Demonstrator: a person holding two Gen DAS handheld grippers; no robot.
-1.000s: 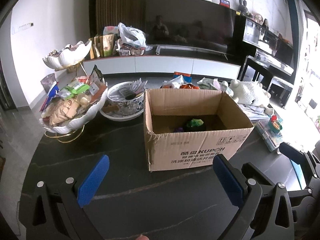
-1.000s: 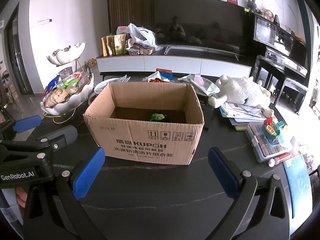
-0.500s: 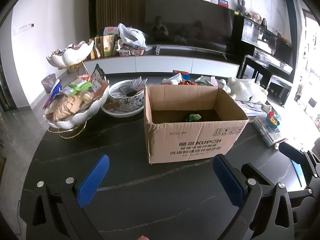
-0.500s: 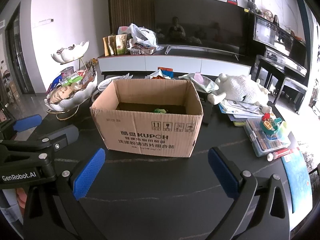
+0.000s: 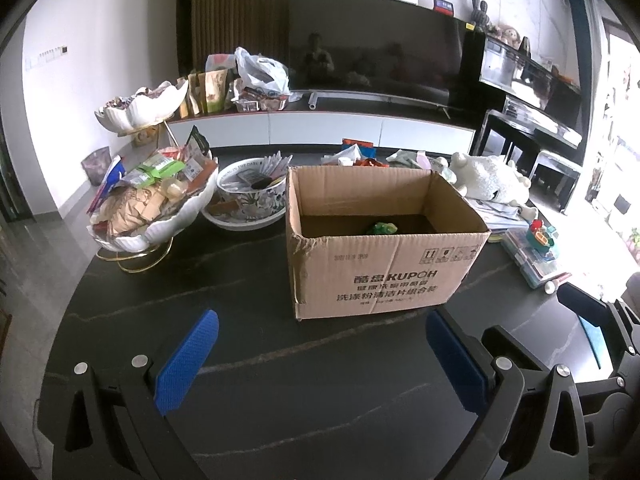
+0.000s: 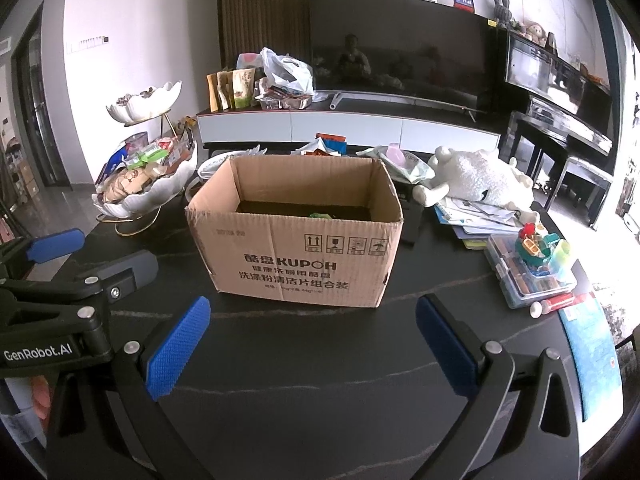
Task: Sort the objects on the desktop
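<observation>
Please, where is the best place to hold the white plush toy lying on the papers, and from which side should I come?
Probably grip the white plush toy across its round body from above: it lies on its side on the papers, soft and wide, with thin limbs.

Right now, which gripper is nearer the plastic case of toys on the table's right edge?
Right. The right gripper sits just left of the plastic case; the left gripper sits farther left, beyond it.

- A home living room: a large television (image 6: pixel 400 52) on a low white media cabinet (image 6: pixel 344 128).
- A plush toy (image 6: pixel 476 178) and tiered snack dishes (image 5: pixel 152 204) crowd the dark table (image 5: pixel 248 360).
</observation>
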